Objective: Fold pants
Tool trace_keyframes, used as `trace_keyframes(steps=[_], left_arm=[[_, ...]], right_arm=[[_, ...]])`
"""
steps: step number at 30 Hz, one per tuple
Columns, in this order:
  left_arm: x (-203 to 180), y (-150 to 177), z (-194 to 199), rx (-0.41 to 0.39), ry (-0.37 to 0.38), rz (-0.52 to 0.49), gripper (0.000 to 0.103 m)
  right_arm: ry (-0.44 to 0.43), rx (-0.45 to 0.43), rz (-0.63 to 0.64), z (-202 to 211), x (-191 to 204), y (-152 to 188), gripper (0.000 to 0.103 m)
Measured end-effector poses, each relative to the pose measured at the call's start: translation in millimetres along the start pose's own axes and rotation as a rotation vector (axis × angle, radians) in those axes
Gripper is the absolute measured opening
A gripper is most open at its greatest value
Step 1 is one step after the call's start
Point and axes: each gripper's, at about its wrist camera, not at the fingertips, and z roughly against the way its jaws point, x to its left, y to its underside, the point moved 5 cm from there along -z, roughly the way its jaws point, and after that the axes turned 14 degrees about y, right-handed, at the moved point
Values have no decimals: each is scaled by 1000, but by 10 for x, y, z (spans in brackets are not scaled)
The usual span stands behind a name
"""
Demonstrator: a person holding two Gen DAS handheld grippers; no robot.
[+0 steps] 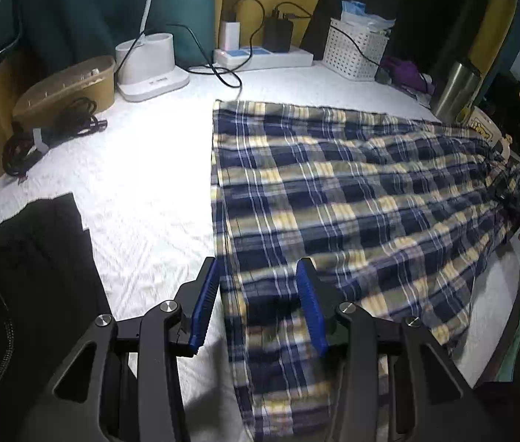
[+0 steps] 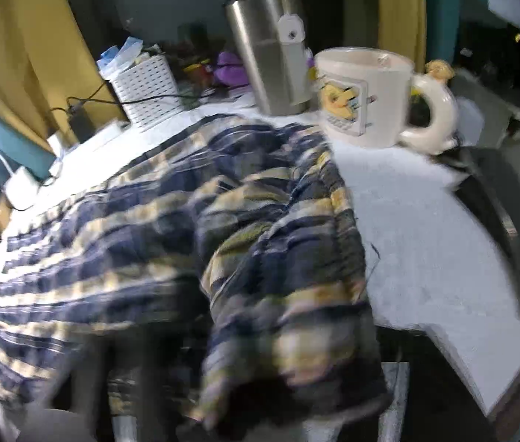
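Pants (image 2: 193, 228) blurred, draped over right gripper.

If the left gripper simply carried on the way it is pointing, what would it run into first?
Most likely the plaid pants: the left gripper angles down with the cloth's near edge already between its open fingers.

Navy-and-yellow plaid pants (image 1: 352, 191) on white tablecloth (image 1: 142, 184); steel-grey tumbler (image 2: 267, 51)

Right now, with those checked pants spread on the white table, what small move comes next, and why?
Probably close the left gripper on the near hem of the plaid pants. Its blue pads stand apart astride that edge without pinching it, and cloth must be gripped before folding. The right gripper is hidden under bunched fabric.
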Motion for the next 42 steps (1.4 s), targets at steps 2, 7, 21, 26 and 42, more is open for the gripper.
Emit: trace_keyframes(steps=[2,7,21,26,42], left_arm=[[-4,-14,-15,10,-4,-2,43],[-63,53,-98,42,5,-33,37],[196,18,35,36,7,29,8],[191,-261,255,-32,0,-15,58],[446,-1218,-631,-31,12,-151,52]], right_arm=[[24,-35,8,105,-52,11,103],[91,-80,6,330,-200,13,103],[53,-193,148,642,334,-158,103],[27,-190,170,598,493,-285,103],[-56,-166,244,222,981,-676,98]])
